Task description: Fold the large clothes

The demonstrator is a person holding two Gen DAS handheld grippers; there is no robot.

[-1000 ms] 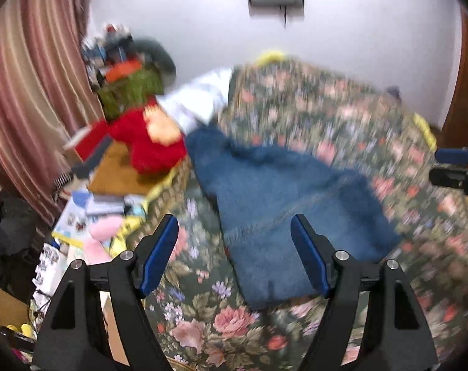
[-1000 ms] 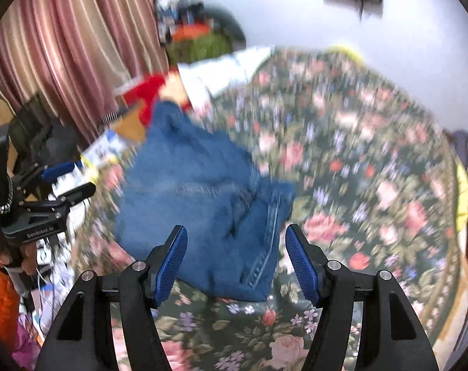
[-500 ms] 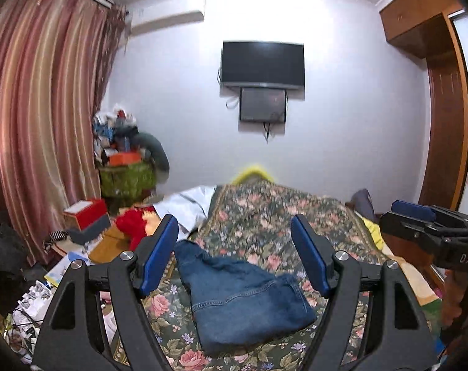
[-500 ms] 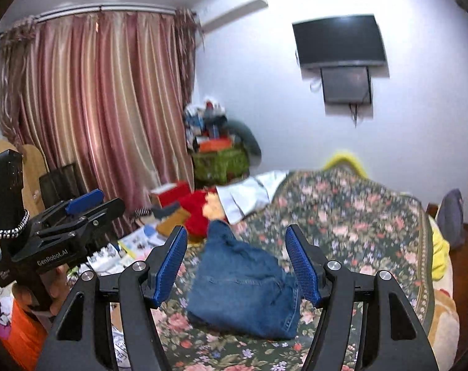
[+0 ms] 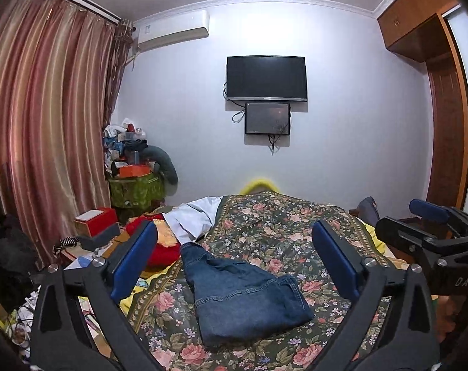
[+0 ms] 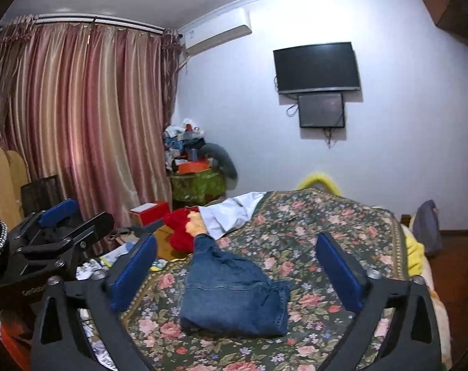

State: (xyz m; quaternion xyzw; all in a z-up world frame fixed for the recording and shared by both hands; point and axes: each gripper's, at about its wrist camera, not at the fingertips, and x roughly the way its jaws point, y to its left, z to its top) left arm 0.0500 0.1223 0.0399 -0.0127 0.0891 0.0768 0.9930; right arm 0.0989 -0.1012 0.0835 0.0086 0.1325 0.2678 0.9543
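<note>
Jeans [image 5: 243, 296], folded into a compact blue denim bundle, lie on the floral bedspread [image 5: 283, 225] near its left edge, toward the near end of the bed. Both tools hang above the bed, clear of the cloth. The left gripper [image 5: 237, 262] has its blue-padded jaws opening wide with nothing between them, and the right gripper [image 6: 234, 273] likewise spreads its jaws around empty air. Off the bedspread's left edge sits a red plush toy [image 6: 180, 228], beside a white sheet [image 5: 193, 219].
</note>
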